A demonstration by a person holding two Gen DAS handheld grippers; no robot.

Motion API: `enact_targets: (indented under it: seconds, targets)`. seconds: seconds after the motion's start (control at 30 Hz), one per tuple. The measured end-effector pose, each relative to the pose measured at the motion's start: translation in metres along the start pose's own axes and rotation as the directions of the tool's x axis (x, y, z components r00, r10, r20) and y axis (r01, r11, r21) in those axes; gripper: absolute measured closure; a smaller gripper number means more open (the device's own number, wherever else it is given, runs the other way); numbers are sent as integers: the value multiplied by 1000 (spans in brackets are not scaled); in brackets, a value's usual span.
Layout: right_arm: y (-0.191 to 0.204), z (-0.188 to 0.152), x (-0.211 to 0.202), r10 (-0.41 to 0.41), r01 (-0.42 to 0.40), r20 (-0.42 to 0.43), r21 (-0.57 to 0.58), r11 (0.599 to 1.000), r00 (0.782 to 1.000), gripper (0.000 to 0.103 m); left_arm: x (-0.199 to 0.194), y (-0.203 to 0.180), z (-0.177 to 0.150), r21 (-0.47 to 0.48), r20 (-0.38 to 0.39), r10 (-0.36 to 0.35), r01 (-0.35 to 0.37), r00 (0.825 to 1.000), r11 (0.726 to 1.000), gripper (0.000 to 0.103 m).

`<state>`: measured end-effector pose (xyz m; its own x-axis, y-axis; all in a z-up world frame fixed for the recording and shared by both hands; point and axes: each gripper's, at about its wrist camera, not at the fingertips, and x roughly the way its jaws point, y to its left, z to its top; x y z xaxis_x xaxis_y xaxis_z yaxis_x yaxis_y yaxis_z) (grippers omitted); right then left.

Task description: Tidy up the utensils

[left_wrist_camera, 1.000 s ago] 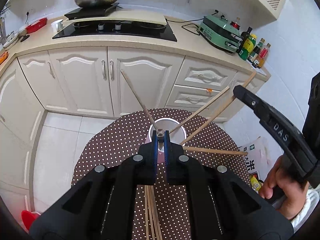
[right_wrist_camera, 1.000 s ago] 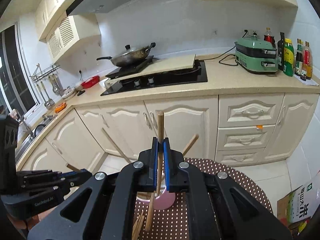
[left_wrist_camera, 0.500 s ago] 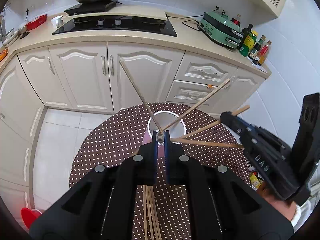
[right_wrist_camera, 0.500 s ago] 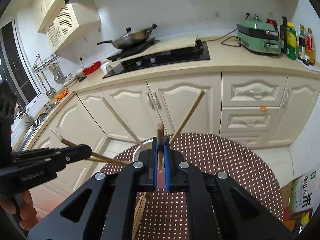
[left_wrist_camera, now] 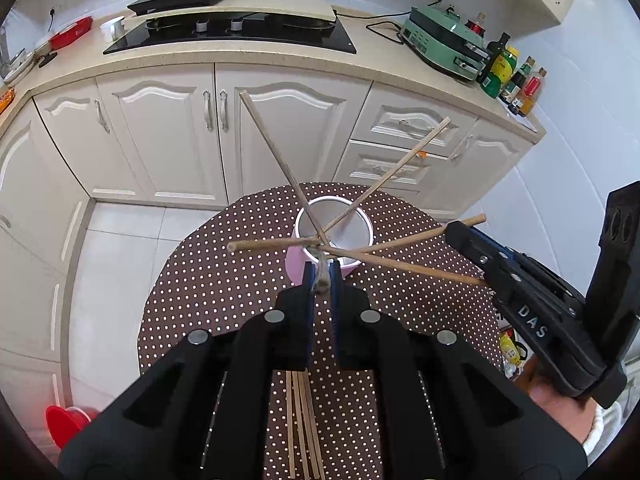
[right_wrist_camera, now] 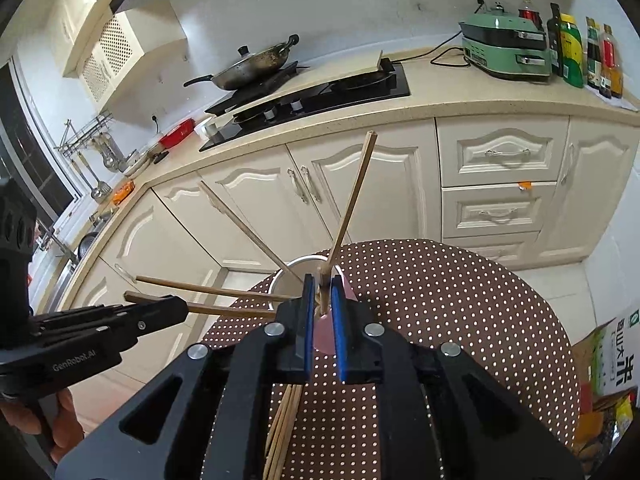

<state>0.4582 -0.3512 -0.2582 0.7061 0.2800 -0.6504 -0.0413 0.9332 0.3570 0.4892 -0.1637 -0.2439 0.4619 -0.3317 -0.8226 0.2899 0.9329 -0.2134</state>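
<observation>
Dotted tablecloth [left_wrist_camera: 224, 280] rims pink cup [left_wrist_camera: 298, 270]; both claws grip chopsticks.

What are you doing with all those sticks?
A person is sorting chopsticks into a pink cup on a dotted table. The left gripper and the right gripper each pinch a chopstick over the cup. Several chopsticks already lean inside it, fanned out in different directions. More loose chopsticks lie on the table near the grippers, not yet picked up.
</observation>
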Motion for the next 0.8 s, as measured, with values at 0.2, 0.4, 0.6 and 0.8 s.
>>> enact_targets:
  seconds: [0.2, 0.4, 0.6, 0.8]
  targets:
    - [0, -2, -21, -1, 0, 25, 40, 999, 1000, 78, -13, 2, -6, -10, 29, 8, -8, 1000, 1000, 49]
    - [0, -4, -46, -8, 3, 69, 68, 998, 998, 72, -34, 3, -14, -7, 60, -14, 15, 998, 1000, 49]
    - [0, -13, -72, -23, 12, 107, 102, 995, 994, 68, -60, 9, -28, 13, 123, -26, 24, 992, 1000, 49]
    - [-3, -34, -85, -43, 29, 100, 134, 991, 994, 67, -69, 22, -50, 10, 133, -41, 40, 990, 999, 49]
